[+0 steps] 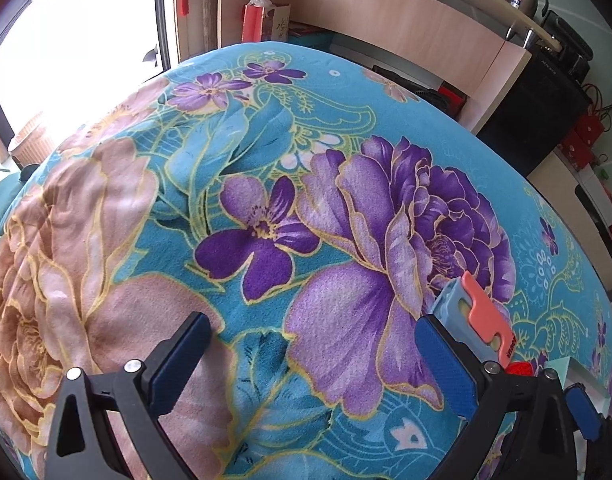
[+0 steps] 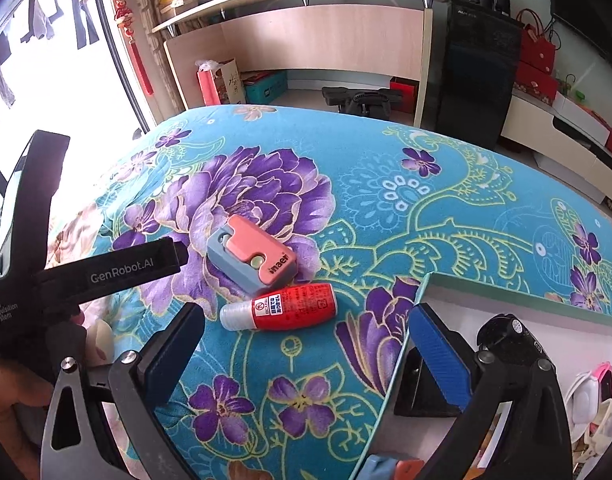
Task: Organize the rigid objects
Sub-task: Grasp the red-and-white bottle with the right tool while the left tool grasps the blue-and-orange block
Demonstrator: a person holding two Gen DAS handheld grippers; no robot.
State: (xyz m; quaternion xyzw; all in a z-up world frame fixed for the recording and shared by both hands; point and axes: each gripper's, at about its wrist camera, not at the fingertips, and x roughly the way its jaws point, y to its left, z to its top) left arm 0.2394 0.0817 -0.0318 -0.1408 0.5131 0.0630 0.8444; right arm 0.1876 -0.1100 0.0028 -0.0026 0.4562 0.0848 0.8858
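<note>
Nearest in the right wrist view, the right gripper (image 2: 306,344) has its blue-padded fingers spread wide and holds nothing, hovering over a teal cloth (image 2: 446,208) printed with large purple flowers. Its right finger hangs over the corner of a shallow box (image 2: 518,290) with a pale green rim and white inside, which contains a black object and some pink and white items at the far right edge. Just beyond the fingertips, a small red bottle (image 2: 282,307) with a clear cap lies on its side on the cloth. Touching or nearly touching it, a little farther on, sits a pink and grey-blue case (image 2: 252,258). To the left, the other tool's black body reaches in toward that case. In the left wrist view, the left gripper (image 1: 312,348) is likewise wide open and empty above the cloth (image 1: 266,128), with the case (image 1: 476,314) just beside its right finger. Beyond the cloth stand a wooden shelf unit (image 2: 330,32) and a bright window (image 1: 66,40).
</note>
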